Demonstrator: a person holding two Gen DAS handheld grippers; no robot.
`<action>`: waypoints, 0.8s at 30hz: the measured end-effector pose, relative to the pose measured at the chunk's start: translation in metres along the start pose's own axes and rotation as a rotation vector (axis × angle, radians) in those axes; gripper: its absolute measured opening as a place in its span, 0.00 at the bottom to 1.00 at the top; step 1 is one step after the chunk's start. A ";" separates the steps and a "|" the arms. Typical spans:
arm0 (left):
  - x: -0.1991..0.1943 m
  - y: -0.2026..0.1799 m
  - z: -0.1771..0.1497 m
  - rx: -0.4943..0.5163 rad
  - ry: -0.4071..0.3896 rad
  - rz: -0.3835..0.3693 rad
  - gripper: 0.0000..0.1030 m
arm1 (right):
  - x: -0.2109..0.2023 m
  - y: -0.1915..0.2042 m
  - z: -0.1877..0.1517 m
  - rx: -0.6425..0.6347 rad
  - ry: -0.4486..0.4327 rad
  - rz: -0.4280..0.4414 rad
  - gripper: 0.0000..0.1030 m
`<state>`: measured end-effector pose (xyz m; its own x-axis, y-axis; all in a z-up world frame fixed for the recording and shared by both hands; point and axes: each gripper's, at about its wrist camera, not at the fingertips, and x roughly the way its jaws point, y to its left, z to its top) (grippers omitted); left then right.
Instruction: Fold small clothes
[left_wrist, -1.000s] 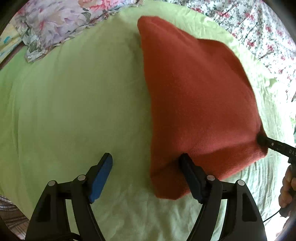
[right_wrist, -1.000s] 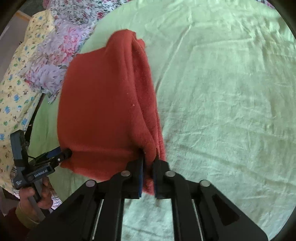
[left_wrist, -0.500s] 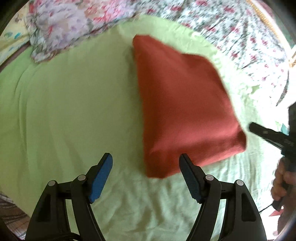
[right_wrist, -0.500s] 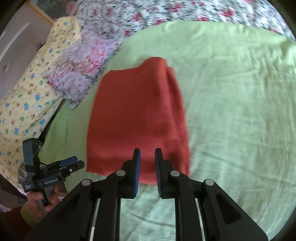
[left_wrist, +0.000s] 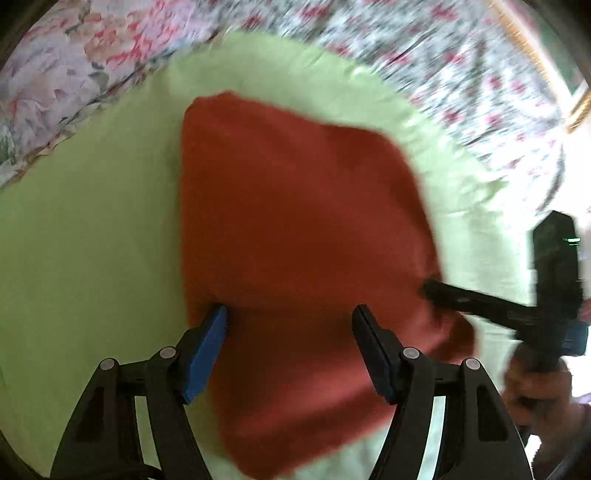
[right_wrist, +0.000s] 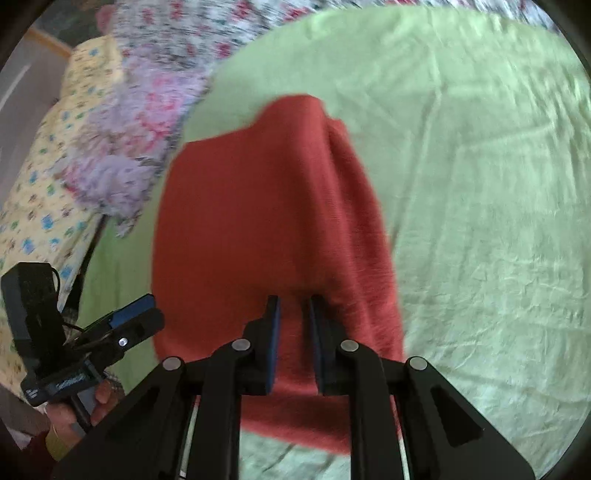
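A folded rust-red fleece cloth (left_wrist: 295, 229) lies flat on the light green sheet (left_wrist: 92, 229); it also shows in the right wrist view (right_wrist: 266, 221). My left gripper (left_wrist: 290, 312) is open wide, its fingers above the cloth's near part. My right gripper (right_wrist: 294, 302) is open by a narrow gap, empty, over the cloth's near edge. The right gripper also shows in the left wrist view (left_wrist: 428, 288), at the cloth's right corner. The left gripper shows in the right wrist view (right_wrist: 147, 314), at the cloth's left edge.
Floral bedding (left_wrist: 443, 66) and a floral pillow (left_wrist: 62, 74) lie beyond the green sheet (right_wrist: 480, 184). A yellow patterned pillow (right_wrist: 44, 184) is at the left in the right wrist view. The views are motion-blurred.
My right gripper let go of the cloth corner, and the cloth dropped flat. Both grippers first drew back, then came forward over the cloth's near edge.
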<state>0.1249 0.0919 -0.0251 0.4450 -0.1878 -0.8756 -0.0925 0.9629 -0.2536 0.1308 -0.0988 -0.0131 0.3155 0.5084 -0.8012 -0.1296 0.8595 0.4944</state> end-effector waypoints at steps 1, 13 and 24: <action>0.006 0.002 0.003 0.004 0.018 0.019 0.69 | 0.004 -0.004 0.001 0.007 0.008 0.000 0.13; -0.042 0.026 -0.065 0.010 0.022 -0.029 0.66 | -0.044 -0.001 -0.046 -0.089 0.001 0.048 0.16; -0.058 0.029 -0.094 -0.027 0.016 0.011 0.64 | -0.071 -0.017 -0.076 -0.032 -0.029 -0.010 0.19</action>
<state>0.0127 0.1126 -0.0203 0.4295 -0.1807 -0.8848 -0.1212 0.9594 -0.2547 0.0394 -0.1454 0.0103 0.3438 0.4983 -0.7959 -0.1564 0.8661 0.4747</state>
